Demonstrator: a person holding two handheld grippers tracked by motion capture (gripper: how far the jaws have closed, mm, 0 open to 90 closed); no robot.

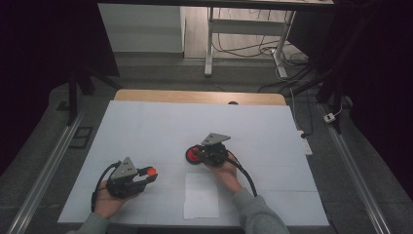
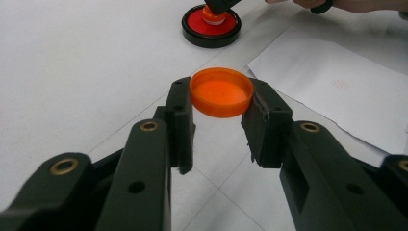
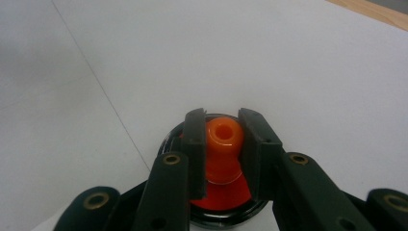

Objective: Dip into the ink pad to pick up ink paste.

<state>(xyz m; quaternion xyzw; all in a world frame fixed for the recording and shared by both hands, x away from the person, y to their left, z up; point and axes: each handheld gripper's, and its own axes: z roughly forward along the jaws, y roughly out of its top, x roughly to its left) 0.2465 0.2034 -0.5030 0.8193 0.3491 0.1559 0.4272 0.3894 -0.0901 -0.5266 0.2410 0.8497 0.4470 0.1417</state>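
Pinching an orange cap (image 2: 222,92), left tongs (image 2: 219,113); right tongs (image 3: 222,144) clamp the orange nozzle (image 3: 223,139)

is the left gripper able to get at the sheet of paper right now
Probably not as it stands: the left gripper is shut on the orange cap, so its jaws are taken. The way across the table to the sheet of paper looks free, with the right gripper farther back.

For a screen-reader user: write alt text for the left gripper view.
Two black jaws of the left claw clamp an orange cap, open side up, above a white table. Beyond, the right claw grips an orange stamp knob on a round red ink pad; a white paper sheet lies at right.
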